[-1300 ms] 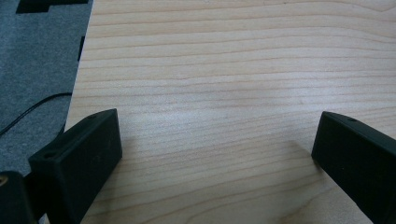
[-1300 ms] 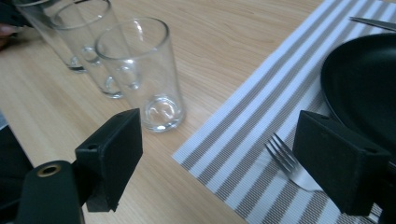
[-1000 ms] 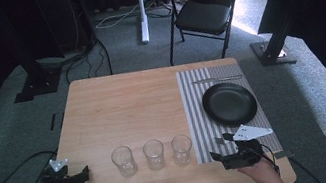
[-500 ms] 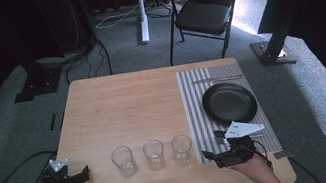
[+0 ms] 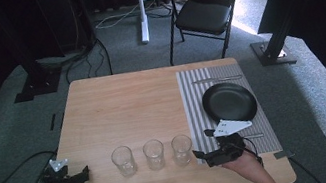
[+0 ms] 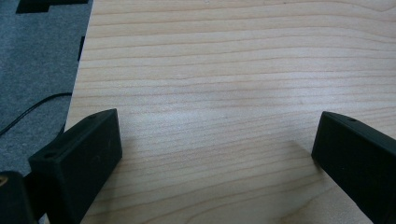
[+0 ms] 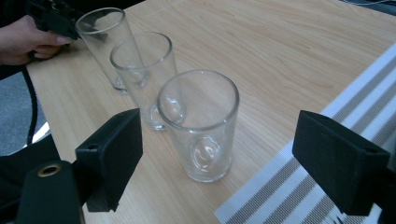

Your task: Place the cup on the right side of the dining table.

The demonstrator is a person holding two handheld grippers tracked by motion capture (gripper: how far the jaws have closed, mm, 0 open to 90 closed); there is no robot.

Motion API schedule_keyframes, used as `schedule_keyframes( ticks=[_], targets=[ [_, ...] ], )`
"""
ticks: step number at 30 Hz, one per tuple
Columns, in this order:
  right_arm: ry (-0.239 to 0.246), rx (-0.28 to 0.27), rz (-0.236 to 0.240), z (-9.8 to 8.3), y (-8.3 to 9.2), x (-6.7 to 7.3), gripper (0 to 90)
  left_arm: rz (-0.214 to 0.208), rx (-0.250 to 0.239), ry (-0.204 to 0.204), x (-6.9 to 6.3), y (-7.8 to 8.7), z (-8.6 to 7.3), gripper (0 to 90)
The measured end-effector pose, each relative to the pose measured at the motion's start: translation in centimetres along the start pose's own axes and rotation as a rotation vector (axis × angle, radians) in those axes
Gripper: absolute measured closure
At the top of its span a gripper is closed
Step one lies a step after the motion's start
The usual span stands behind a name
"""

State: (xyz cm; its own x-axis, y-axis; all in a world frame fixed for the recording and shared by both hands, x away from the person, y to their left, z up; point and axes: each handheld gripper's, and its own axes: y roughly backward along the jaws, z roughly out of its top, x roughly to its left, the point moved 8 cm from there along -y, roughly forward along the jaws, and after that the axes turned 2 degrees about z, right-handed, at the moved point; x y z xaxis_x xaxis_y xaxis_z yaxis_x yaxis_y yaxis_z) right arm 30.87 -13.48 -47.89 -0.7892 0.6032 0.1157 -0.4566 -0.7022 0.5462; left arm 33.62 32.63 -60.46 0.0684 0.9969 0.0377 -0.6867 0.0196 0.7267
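Right gripper lines up on the nearest of three glasses on the table.
The table (image 5: 122, 103) carries a striped mat (image 5: 192, 96) with a black plate (image 5: 229, 101); three glasses stand in a row along the near edge. The right gripper (image 7: 219, 154) aims at the nearest glass (image 7: 200, 126), fingers apart, not touching, seemingly to straddle it. The left gripper (image 6: 215, 149) waits over bare wood, fingers apart, nothing between them.

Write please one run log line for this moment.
right gripper: open, aimed at nearest glass, not touching | left gripper: open, nothing between jaws, over table | glasses: three, upright, in row
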Motion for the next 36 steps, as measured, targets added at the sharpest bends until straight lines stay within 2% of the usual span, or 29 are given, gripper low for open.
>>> schedule_keyframes(
  ticks=[11,36],
  targets=[
    [0.022,0.002,0.041,1.2,-1.5,1.0,15.6,0.0,0.0,0.0,0.0,0.0,0.0,1.9],
    [0.07,0.042,0.08,3.0,-4.8,2.9,15.6,0.0,-0.002,0.0,0.0,0.0,0.0,1.9]
  ],
)
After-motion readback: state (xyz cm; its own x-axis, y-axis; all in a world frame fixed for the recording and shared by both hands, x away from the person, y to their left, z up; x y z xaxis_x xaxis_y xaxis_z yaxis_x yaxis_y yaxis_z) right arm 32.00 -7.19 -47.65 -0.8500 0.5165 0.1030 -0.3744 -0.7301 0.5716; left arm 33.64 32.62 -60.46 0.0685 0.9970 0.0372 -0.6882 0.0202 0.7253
